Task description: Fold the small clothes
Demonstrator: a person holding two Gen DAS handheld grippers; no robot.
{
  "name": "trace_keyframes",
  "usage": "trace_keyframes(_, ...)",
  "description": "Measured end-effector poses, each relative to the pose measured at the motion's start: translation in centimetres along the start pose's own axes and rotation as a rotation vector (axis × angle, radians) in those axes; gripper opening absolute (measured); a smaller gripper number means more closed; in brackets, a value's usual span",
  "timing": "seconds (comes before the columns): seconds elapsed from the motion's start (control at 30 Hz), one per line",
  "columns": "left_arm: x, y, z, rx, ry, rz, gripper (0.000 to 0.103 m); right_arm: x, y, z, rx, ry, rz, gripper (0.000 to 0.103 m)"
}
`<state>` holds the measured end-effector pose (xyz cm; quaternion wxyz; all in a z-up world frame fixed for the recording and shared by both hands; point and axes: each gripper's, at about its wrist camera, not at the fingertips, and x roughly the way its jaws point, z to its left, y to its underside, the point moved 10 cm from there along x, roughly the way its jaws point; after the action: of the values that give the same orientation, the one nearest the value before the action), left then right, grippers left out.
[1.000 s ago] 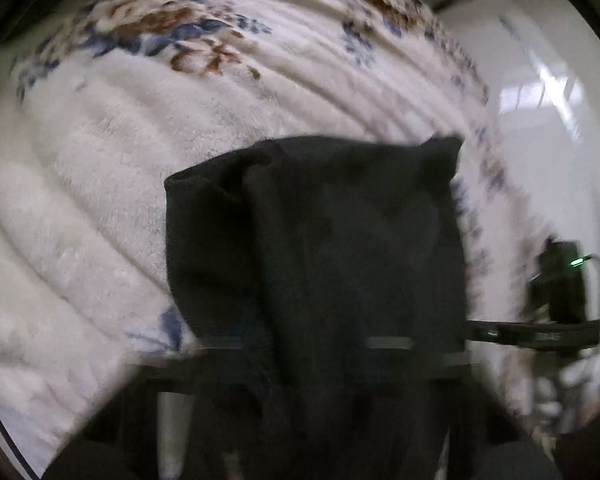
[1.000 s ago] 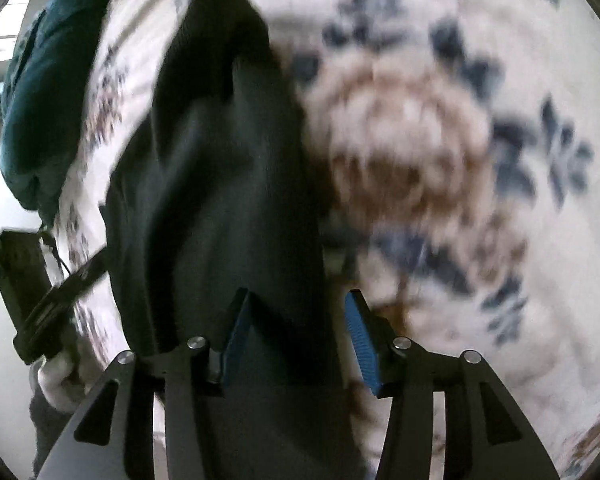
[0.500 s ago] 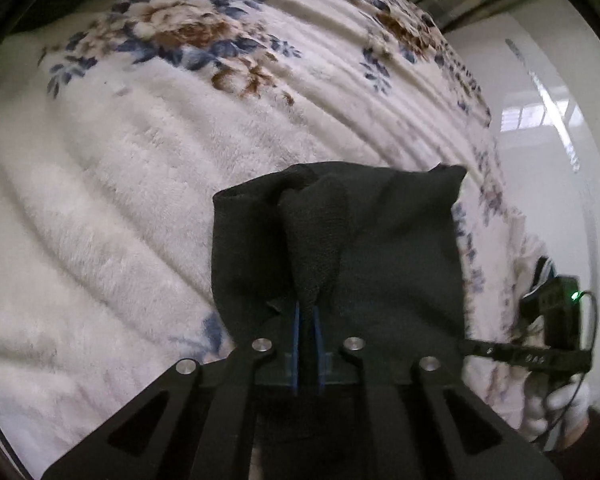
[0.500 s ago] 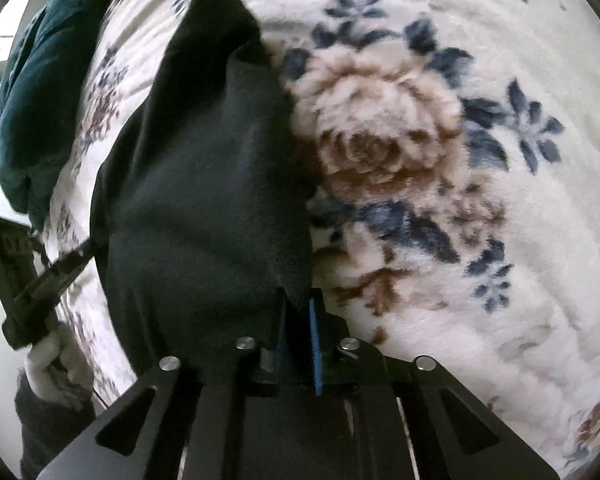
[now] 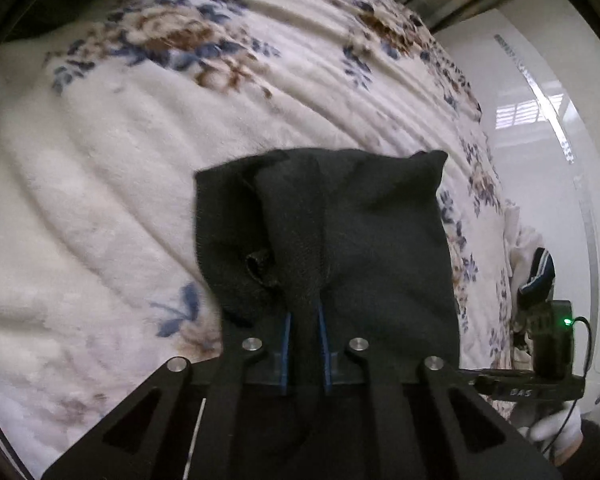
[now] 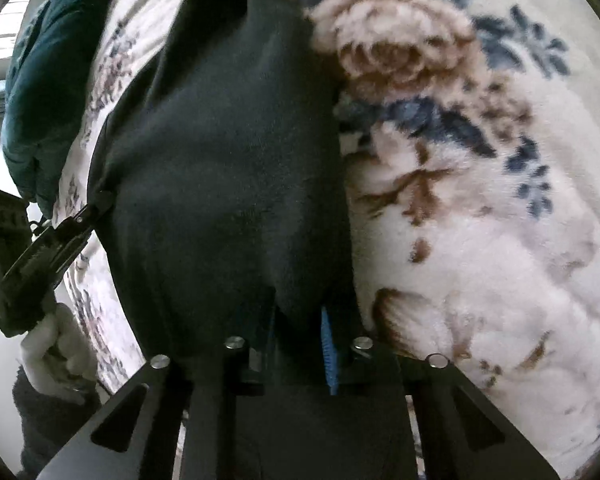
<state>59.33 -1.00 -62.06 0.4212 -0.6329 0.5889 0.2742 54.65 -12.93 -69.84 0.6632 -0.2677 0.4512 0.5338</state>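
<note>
The black garment (image 5: 380,248) is a matt knit cloth, finely ribbed along its pinched fold. Under it the floral blanket (image 5: 100,168) is thick, fluffy plush, combed into soft ridges. Both gripper frames are matt black plastic with small shiny metal pins; their pads (image 5: 286,344) are ribbed blue rubber. The far teal cloth (image 6: 40,80) looks soft. The floor (image 5: 540,80) is glossy white.
</note>
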Motion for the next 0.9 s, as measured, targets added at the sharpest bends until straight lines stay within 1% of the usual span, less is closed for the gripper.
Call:
trace_keyframes(0.03, 0.1, 0.1, 0.5, -0.006, 0.006, 0.013, 0.009, -0.8, 0.0, -0.4, 0.004, 0.015, -0.030, 0.011)
trace_keyframes(0.07, 0.5, 0.2, 1.0, -0.018, 0.007, 0.021, 0.009, -1.4, 0.1, -0.8, 0.001, 0.030, -0.047, 0.011)
trace_keyframes(0.1, 0.9, 0.4, 1.3, -0.024, 0.015, 0.042, 0.009, -1.5, 0.1, -1.2, 0.004, 0.041, -0.053, 0.007)
trace_keyframes(0.2, 1.2, 0.3, 1.2, -0.052, 0.039, 0.062, 0.013, -0.8, -0.2, -1.6, 0.023, 0.057, -0.021, 0.007)
trace_keyframes(0.23, 1.0, 0.1, 0.8, -0.047, 0.039, 0.070, 0.017, -0.6, -0.3, -1.5, 0.023, 0.051, 0.004, 0.008)
trace_keyframes(0.27, 0.6, -0.1, 0.6, -0.049, 0.018, 0.063, 0.031, -0.6, -0.4, -1.5, 0.016, 0.049, 0.038, 0.009)
trace_keyframes(0.3, -0.1, -0.5, 0.4, -0.049, 0.021, 0.044, 0.037, -0.9, -0.7, -1.3, 0.010, 0.048, 0.046, 0.018)
trace_keyframes(0.33, -0.8, -1.1, -0.1, -0.050, 0.063, 0.020, 0.046, -1.2, -1.1, -1.2, 0.002, 0.052, 0.044, 0.034)
trace_keyframes(0.37, -1.3, -1.7, -0.1, -0.060, 0.069, -0.004, 0.055, -2.0, -2.2, -0.6, -0.006, 0.039, 0.013, 0.041)
trace_keyframes(0.4, -1.5, -2.4, 0.0, -0.071, 0.066, -0.024, 0.056, -2.7, -3.2, -0.2, -0.012, 0.023, -0.016, 0.053)
trace_keyframes(0.43, -1.3, -3.3, 0.1, -0.076, 0.073, -0.033, 0.056, -3.2, -4.3, 0.2, -0.017, 0.011, -0.043, 0.055)
trace_keyframes(0.5, -0.2, -4.4, 0.7, -0.081, 0.048, -0.026, 0.056, -3.7, -7.0, 0.9, -0.032, -0.001, -0.084, 0.055)
trace_keyframes(0.57, 1.6, -5.1, 0.9, -0.081, 0.034, -0.007, 0.056, -3.5, -10.8, 1.6, -0.039, 0.001, -0.123, 0.055)
trace_keyframes(0.6, 2.4, -5.4, 0.8, -0.077, 0.030, 0.005, 0.056, -3.2, -12.2, 1.9, -0.038, 0.000, -0.128, 0.055)
trace_keyframes(0.63, 3.1, -5.6, 0.9, -0.070, 0.019, 0.010, 0.054, -2.9, -13.6, 2.2, -0.034, -0.004, -0.141, 0.055)
trace_keyframes(0.67, 3.6, -5.9, 0.8, -0.057, 0.006, -0.004, 0.035, -2.5, -15.1, 2.6, -0.039, -0.006, -0.147, 0.055)
trace_keyframes(0.7, 3.9, -6.1, 0.7, -0.041, -0.006, -0.016, 0.012, -1.9, -16.7, 2.9, -0.039, 0.000, -0.143, 0.055)
trace_keyframes(0.73, 4.4, -6.2, 0.7, -0.023, -0.020, -0.010, 0.005, -1.6, -18.2, 3.0, -0.039, 0.007, -0.147, 0.055)
trace_keyframes(0.77, 4.5, -6.3, 0.8, -0.004, -0.032, -0.015, 0.005, -1.2, -19.2, 3.4, -0.050, 0.004, -0.148, 0.055)
trace_keyframes(0.8, 4.6, -6.4, 1.1, 0.005, -0.047, -0.020, 0.005, -1.0, -19.9, 3.6, -0.060, 0.001, -0.148, 0.052)
trace_keyframes(0.83, 4.8, -6.6, 1.4, 0.006, -0.053, -0.021, 0.005, -0.7, -20.5, 4.0, -0.072, -0.008, -0.153, 0.016)
trace_keyframes(0.87, 4.9, -6.7, 2.0, -0.008, -0.048, -0.020, 0.006, -0.6, -21.4, 4.4, -0.098, 0.001, -0.174, 0.006)
trace_keyframes(0.9, 5.0, -6.8, 2.6, -0.029, -0.038, -0.018, 0.006, -0.6, -22.2, 4.0, -0.094, 0.014, -0.184, 0.005)
